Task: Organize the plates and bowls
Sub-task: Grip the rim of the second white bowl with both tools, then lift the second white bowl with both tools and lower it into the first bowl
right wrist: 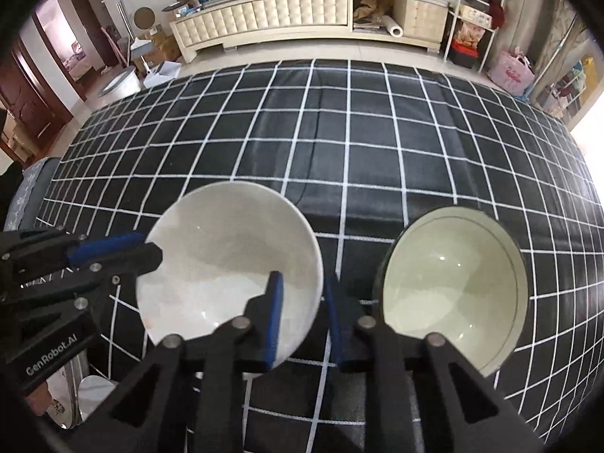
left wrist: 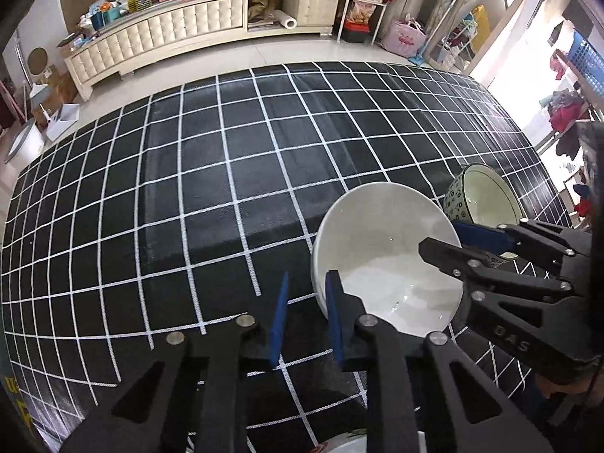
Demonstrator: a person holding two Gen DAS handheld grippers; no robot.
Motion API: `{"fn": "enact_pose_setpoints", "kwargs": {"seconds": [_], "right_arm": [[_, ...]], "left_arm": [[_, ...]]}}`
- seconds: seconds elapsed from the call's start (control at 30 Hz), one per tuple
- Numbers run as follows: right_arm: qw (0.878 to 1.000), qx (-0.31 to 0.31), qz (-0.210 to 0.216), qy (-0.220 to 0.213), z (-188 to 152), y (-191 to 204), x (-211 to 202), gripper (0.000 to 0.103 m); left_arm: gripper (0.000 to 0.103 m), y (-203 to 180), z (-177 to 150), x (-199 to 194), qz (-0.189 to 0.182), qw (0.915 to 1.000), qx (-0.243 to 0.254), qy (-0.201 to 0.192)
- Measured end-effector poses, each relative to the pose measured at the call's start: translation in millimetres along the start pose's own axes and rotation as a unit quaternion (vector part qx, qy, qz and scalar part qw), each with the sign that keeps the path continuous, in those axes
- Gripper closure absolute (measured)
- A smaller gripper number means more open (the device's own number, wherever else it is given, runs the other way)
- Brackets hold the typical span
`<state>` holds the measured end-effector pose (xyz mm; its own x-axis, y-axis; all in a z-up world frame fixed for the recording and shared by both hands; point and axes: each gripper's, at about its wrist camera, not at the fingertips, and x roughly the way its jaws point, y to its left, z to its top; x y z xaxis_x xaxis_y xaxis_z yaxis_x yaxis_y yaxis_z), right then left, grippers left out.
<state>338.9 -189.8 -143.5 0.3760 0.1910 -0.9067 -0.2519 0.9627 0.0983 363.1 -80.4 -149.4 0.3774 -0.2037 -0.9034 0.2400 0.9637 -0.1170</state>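
Observation:
A plain white bowl (left wrist: 377,234) (right wrist: 226,245) sits on the black grid cloth, with both grippers on its rim. My left gripper (left wrist: 306,321) (right wrist: 151,246) is shut on the bowl's left rim, one blue pad inside and the other outside. On the opposite rim, my right gripper (right wrist: 304,313) (left wrist: 441,236) is shut the same way, straddling the wall. Just to the right stands a second bowl (right wrist: 453,294) (left wrist: 483,196), floral-patterned outside and pale inside. It is close beside the white bowl, and no gripper touches it.
The table (right wrist: 339,151) wears a black cloth with a white grid and stretches far ahead. A decorated white dish (right wrist: 60,407) lies low at the near left edge. A grey chair back (right wrist: 34,188) stands at the left, and a cream cabinet (left wrist: 170,30) lies beyond the table.

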Motion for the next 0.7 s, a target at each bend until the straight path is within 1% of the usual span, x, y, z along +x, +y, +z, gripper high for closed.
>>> {"fn": "enact_pose_setpoints", "kwargs": {"seconds": [0.07, 0.2, 0.3, 0.43, 0.53, 0.7], "right_arm": [[1.000, 0.003, -0.003, 0.001, -1, -2, 1, 0.088], [1.000, 0.005, 0.000, -0.004, -2, -4, 2, 0.088], [1.000, 0.008, -0.007, -0.008, -3, -3, 2, 0.088], [1.000, 0.021, -0.012, -0.010, -2, -4, -1, 0.092], [0.999, 0.028, -0.005, -0.018, -3, -4, -11, 0.095], [0.999, 0.024, 0.000, -0.037, -3, 6, -29, 0.095]], "left_arm": [[0.092, -1, 1, 3, -0.007, 1.0000, 0.002, 0.006], [0.094, -2, 3, 10, -0.012, 0.9998, 0.005, 0.016], [0.094, -4, 4, 13, -0.011, 0.9998, 0.006, 0.018], [0.095, -6, 4, 15, -0.005, 0.9998, 0.007, 0.020], [0.095, -10, 4, 13, -0.002, 0.9998, 0.008, 0.017], [0.097, -13, 0, -1, -0.003, 1.0000, 0.004, 0.003]]}}
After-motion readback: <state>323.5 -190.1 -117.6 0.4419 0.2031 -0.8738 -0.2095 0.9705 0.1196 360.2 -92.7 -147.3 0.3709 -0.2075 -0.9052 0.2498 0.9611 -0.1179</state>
